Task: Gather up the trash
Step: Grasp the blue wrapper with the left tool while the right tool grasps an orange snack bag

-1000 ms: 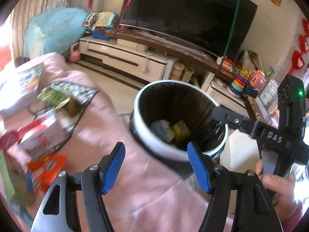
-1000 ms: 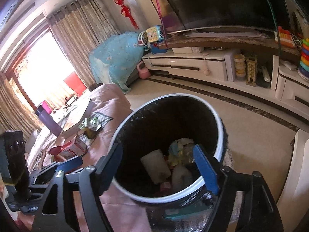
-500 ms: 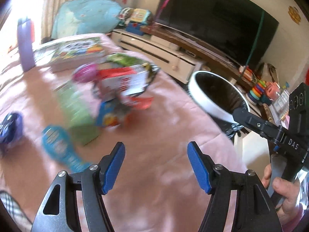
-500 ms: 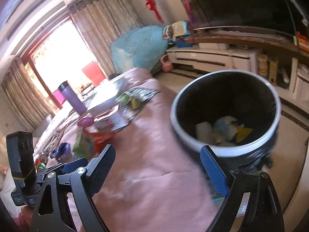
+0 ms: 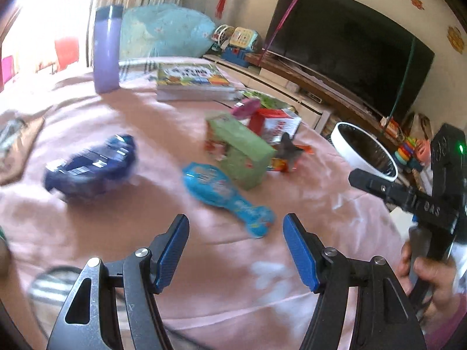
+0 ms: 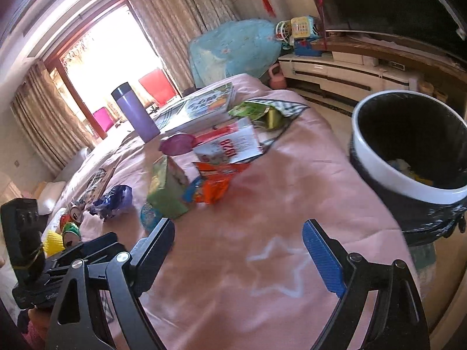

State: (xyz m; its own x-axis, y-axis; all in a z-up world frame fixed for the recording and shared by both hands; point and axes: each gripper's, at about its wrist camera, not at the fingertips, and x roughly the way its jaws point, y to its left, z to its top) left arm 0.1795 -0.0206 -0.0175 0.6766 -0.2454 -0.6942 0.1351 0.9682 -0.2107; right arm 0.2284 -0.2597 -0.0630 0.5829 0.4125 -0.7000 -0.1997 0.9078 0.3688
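Trash lies on a pink-covered table (image 5: 262,262): a light blue wrapper (image 5: 224,192), a dark blue wrapper (image 5: 90,166), a green carton (image 5: 242,148), an orange packet (image 6: 213,180) and a red-and-white box (image 6: 230,143). My left gripper (image 5: 235,250) is open and empty, just short of the light blue wrapper. My right gripper (image 6: 238,250) is open and empty over bare cloth. The white-rimmed bin (image 6: 376,163) with a black liner stands off the table's right edge and holds some trash.
A purple flask (image 5: 106,49) and a stack of books (image 5: 189,81) stand at the far side. Drink cans (image 6: 71,221) lie at the table's left. A TV (image 5: 350,43) on a low cabinet is behind the bin.
Both grippers have swung left, away from the bin and over the table. The trash pile has come into the middle of the view. Both stay open and empty.
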